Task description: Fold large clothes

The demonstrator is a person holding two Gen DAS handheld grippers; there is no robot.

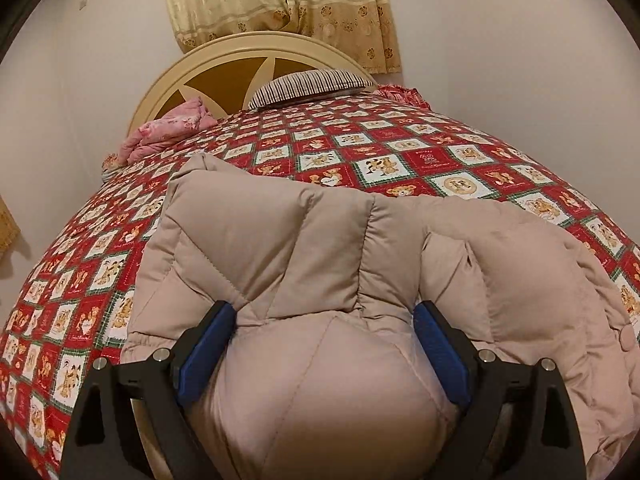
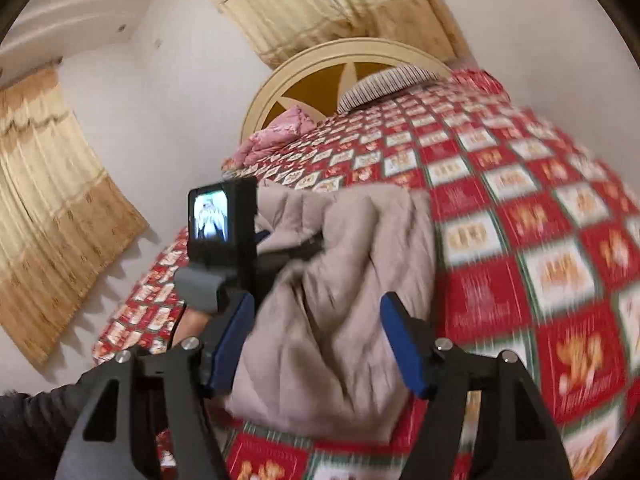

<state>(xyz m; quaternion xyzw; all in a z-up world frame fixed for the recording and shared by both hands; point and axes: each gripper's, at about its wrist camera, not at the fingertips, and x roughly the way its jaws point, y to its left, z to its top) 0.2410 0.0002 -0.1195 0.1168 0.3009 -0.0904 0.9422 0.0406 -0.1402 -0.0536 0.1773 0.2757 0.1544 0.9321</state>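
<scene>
Beige quilted puffer jacket (image 1: 304,248) — puffy, bunched below the striped pillow (image 1: 308,85) — bulges between the left gripper (image 1: 324,320)'s wide pads, apparently clamped; right gripper (image 2: 316,336) open, grasping nothing.

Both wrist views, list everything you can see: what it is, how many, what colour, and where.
puffer jacket: one, beige, bunched on the near end of the bed
bedspread: one, red check with bears, over the bed
pillow: one, striped, at the headboard
pink cloth: one, crumpled, by the headboard
headboard: one, cream and brown, against the wall
curtains: cream-gold, behind the headboard and on the side wall
left hand-held gripper: black, blue pads, squeezing the jacket
right hand-held gripper: black, blue pads, open around the jacket
sleeve: dark, lower left
</scene>
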